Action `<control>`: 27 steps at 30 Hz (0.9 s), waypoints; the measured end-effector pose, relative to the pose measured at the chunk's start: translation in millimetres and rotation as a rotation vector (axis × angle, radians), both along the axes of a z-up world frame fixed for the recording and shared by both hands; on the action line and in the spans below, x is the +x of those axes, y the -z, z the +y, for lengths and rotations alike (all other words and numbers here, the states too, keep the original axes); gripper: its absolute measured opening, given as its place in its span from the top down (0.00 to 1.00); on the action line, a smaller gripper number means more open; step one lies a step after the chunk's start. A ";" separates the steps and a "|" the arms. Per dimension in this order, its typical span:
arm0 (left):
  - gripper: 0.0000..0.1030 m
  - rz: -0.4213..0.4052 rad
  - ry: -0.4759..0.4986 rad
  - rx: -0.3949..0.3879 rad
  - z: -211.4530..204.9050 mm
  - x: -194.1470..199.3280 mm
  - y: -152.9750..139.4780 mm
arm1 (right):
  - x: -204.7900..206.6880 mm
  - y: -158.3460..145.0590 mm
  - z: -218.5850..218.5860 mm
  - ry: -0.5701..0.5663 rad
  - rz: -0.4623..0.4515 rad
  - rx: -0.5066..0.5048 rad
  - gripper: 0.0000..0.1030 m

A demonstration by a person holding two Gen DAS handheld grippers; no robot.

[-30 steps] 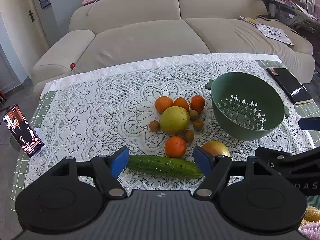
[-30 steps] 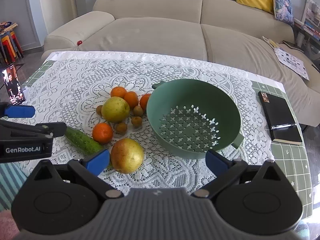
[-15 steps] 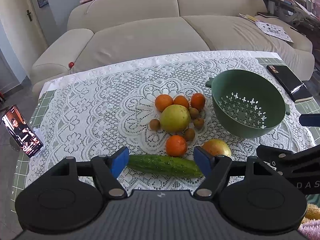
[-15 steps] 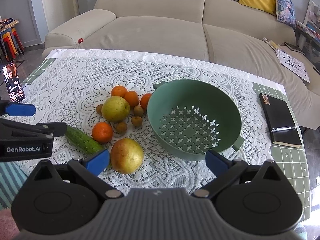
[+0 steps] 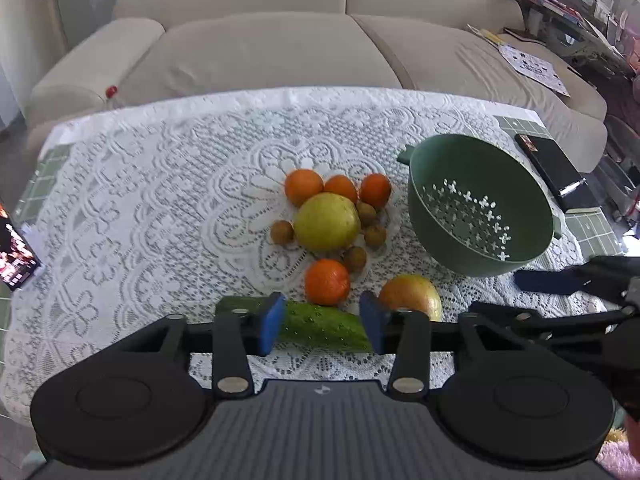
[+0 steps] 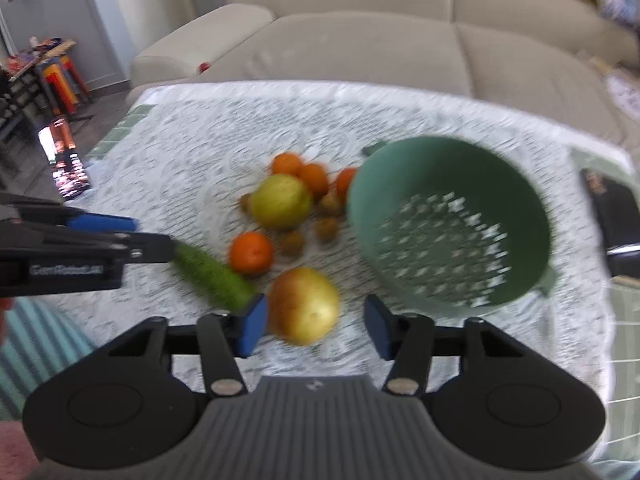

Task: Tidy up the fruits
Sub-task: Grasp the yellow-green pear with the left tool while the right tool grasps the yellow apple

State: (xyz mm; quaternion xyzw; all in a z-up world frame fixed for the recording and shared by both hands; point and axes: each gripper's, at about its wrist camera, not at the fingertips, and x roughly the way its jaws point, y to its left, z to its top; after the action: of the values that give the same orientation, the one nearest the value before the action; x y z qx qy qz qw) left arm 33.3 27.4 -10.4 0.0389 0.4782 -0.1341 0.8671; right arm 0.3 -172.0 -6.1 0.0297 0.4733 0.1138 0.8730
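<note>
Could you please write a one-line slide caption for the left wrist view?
Left gripper, fingers closing, lines up over a cucumber beside oranges and an empty green colander.

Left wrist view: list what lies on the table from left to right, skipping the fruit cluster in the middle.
Phone → cucumber → reddish-yellow apple → green colander → black notebook.

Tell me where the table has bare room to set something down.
Free lace lies between the phone and the fruit cluster, and along the far edge by the sofa. The colander is empty. Crowded: around the cucumber, the apple and both claws.
</note>
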 end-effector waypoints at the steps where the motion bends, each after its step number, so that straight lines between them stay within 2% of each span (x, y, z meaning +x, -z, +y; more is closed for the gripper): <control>1: 0.58 0.011 0.000 -0.007 1.0 1.4 2.1 | 2.1 4.0 1.2 0.000 0.016 0.022 0.52; 5: 0.58 0.038 0.010 -0.020 3.5 7.9 10.1 | 14.5 18.5 6.6 0.016 0.064 0.048 0.51; 11: 0.58 0.074 0.016 0.000 5.6 22.9 20.4 | 35.6 37.1 11.9 0.043 0.115 0.051 0.38; 18: 0.58 0.103 0.043 -0.020 1.5 50.8 33.1 | 53.2 57.9 8.6 0.080 0.196 0.070 0.37; 22: 0.44 0.085 0.085 -0.011 -9.2 68.7 40.5 | 60.1 68.9 6.1 0.112 0.234 0.096 0.37; 27: 0.44 0.118 0.111 0.012 -18.2 82.1 55.0 | 68.6 83.0 3.9 0.141 0.281 0.123 0.38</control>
State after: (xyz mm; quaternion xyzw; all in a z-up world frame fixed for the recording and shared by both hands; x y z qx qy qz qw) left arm 115.4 9.2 -65.4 0.0628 0.5263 -0.1810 0.8284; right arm 68.8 -168.0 -89.1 0.1316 0.5797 0.0759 0.8005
